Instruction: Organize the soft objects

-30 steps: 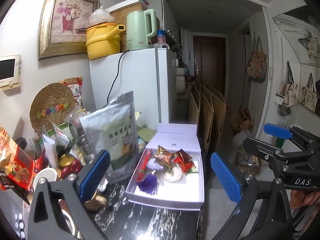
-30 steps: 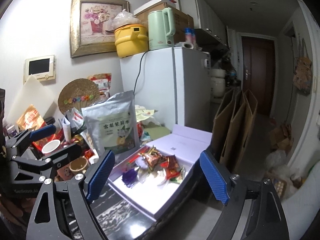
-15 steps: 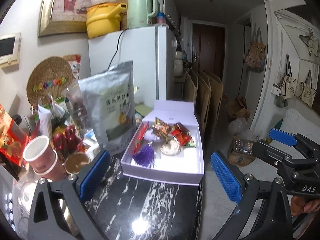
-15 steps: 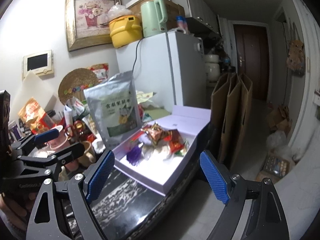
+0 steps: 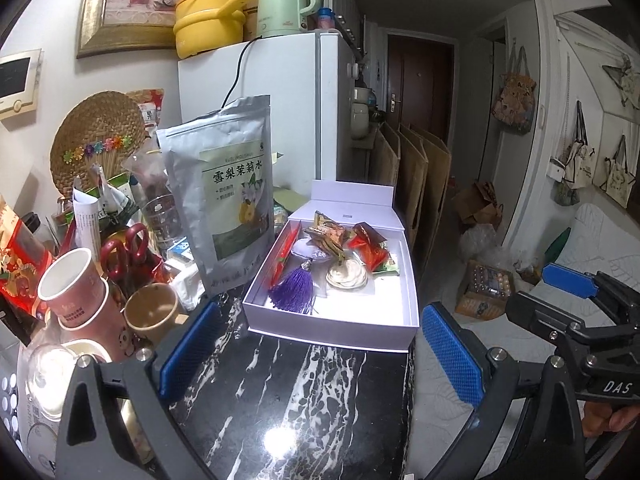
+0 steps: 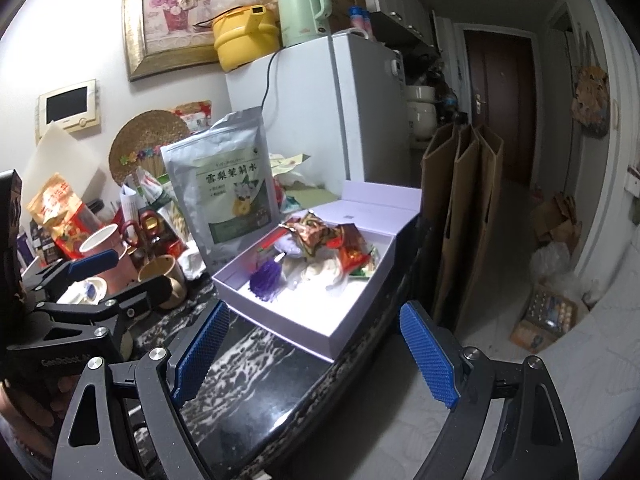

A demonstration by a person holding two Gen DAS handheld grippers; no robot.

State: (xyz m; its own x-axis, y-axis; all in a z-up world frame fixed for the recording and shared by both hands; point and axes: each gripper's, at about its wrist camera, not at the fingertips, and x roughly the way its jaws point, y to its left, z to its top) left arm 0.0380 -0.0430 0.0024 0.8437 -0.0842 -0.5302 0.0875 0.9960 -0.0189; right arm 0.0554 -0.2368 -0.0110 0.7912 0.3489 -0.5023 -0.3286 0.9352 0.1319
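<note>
Tongs [image 5: 324, 354] marked "DAS", pouch [image 5: 230, 196] "雪梨茉莉水"

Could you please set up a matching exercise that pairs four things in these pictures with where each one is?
Things:
1. purple tassel
2. green kettle
3. silver pouch
4. red-handled scissors

Places:
A. on top of the white fridge
B. standing upright just left of the white box
C. inside the white box, at its near left
D. among the clutter left of the pouch, behind the paper cups

Pairs: 1-C, 2-A, 3-B, 4-D
</note>
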